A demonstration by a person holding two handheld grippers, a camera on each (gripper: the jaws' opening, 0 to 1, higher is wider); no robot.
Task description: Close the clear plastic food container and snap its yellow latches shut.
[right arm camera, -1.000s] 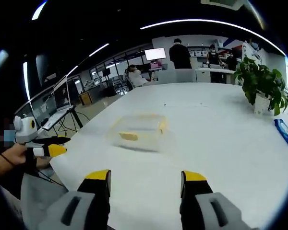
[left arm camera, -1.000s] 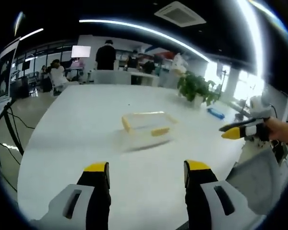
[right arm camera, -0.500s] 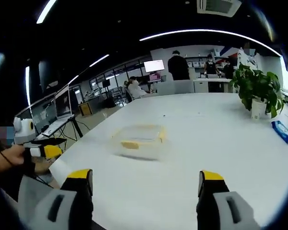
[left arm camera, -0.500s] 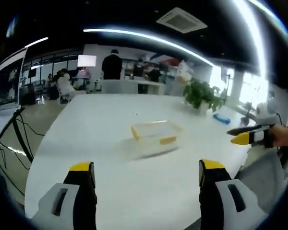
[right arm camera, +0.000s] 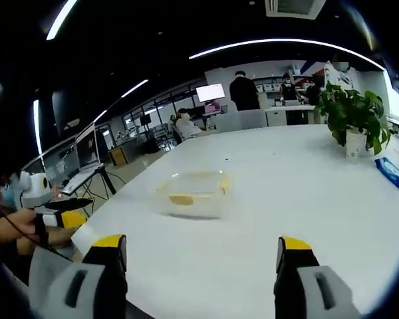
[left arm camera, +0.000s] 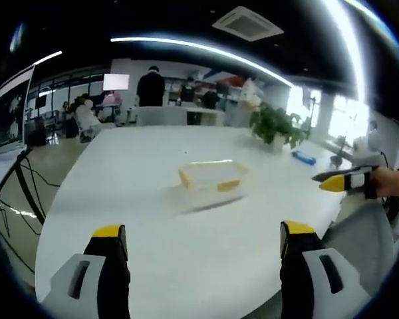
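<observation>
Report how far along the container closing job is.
Done: nothing visibly latched; whether the lid is seated is too blurred to tell. The clear container with yellow latches sits alone mid-table. In hand: nothing; the left claw and right claw are open, short of it. Left: approach, close, snap latches.

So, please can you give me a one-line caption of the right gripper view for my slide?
Open right gripper faces a clear food container with yellow latches on a white table.

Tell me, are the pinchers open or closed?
Open, both. The left gripper and the right gripper each show yellow-tipped jaws spread wide, holding nothing, well short of the clear food container.
</observation>
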